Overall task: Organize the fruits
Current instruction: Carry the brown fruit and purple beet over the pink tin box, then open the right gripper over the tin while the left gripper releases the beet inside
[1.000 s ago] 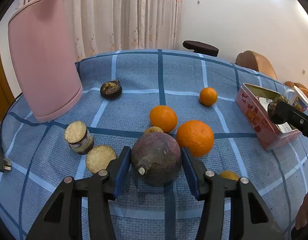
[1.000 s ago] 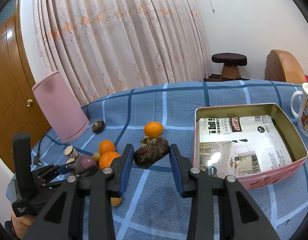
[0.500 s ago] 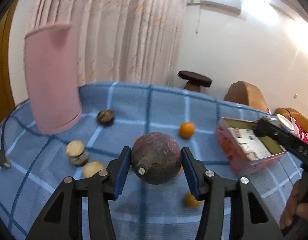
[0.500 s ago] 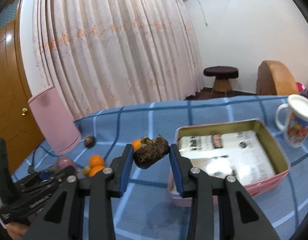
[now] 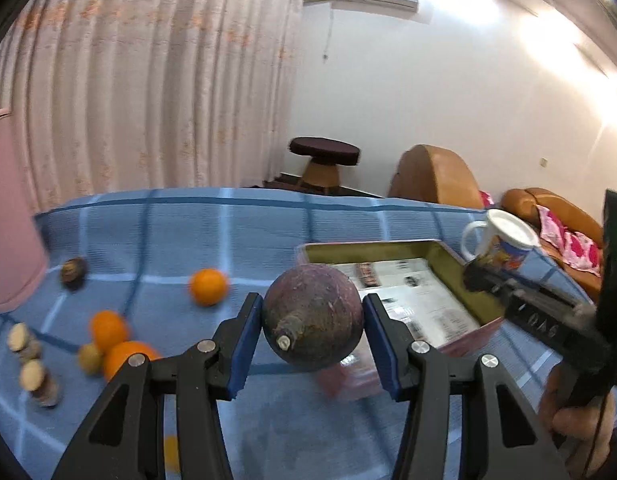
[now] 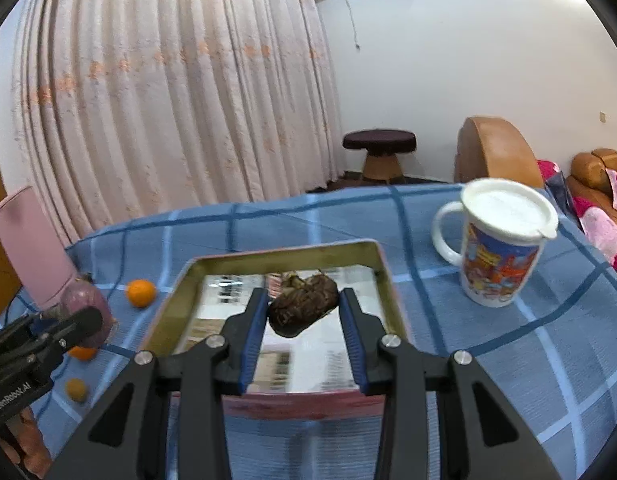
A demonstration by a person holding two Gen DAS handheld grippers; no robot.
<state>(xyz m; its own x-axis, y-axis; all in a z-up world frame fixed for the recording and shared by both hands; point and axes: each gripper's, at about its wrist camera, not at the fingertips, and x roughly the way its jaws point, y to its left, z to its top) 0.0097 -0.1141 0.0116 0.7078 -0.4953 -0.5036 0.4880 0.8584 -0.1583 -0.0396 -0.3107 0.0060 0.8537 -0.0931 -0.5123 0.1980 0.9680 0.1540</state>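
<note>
Left wrist view: close behind the left gripper point(image 5: 312, 316), facing across the blue checked table point(image 5: 180, 224) toward the pink tin point(image 5: 388, 244). Right wrist view: close behind the right gripper point(image 6: 302, 312), looking down into that tin point(image 6: 268, 256). Shared: tin, mug point(image 6: 500, 248), stool point(image 5: 323, 156), curtain point(image 6: 168, 88).

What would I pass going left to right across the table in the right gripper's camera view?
Tall pink container → small orange fruit → pink rectangular tin lined with printed paper → rough brown lump held in the right gripper → white lidded mug with colourful print.
</note>
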